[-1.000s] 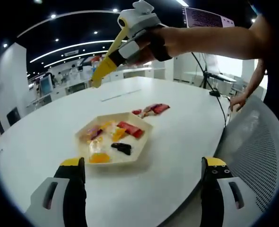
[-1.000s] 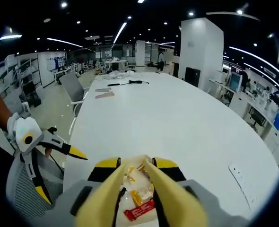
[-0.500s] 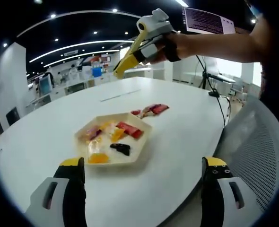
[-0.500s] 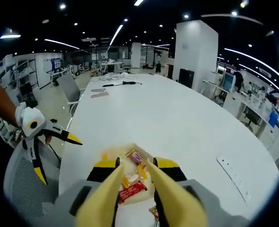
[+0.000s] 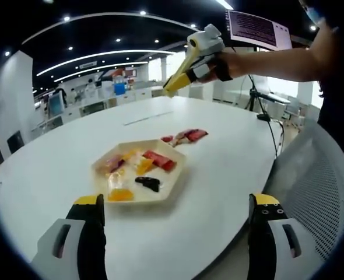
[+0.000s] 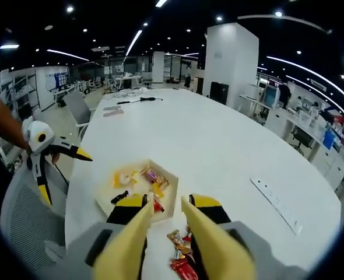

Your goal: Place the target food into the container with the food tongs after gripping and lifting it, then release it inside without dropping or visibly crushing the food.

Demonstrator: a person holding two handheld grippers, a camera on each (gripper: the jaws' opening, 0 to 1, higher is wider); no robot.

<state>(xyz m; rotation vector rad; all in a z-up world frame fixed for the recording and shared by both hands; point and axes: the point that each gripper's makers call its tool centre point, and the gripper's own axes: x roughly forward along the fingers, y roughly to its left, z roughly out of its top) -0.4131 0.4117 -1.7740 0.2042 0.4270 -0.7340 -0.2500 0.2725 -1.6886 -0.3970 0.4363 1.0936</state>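
A big white counter (image 5: 218, 157) fills the middle of the room, and near its rounded end sits a pale hexagonal container (image 5: 141, 172), already carrying a scatter of wrapped sweets: a red packet, orange and yellow pieces, one small black piece. Just beyond the container's far side, toward the middle of the counter, a small heap of red wrapped food (image 5: 186, 135) lies on the bare surface, close to the container but not in it.

The left tool (image 5: 172, 224) hangs low off the counter's near edge, jaws spread wide with nothing between them, over by a grey mesh chair (image 5: 320, 181).

The right tool (image 5: 173, 87) is held up in the air above the far part of the counter, well clear of the food, at the end of the person's outstretched arm. It carries long yellow food tongs (image 6: 166, 242), and in the right gripper view their two blades stand slightly apart with nothing caught between them. From there the container (image 6: 138, 188) lies just beyond the tong tips, and the loose food (image 6: 181, 254) lies between the blades lower down, on the counter (image 6: 230, 151). The left tool (image 6: 67, 169) shows at the counter's edge beside the chair (image 6: 29, 210), jaws splayed.
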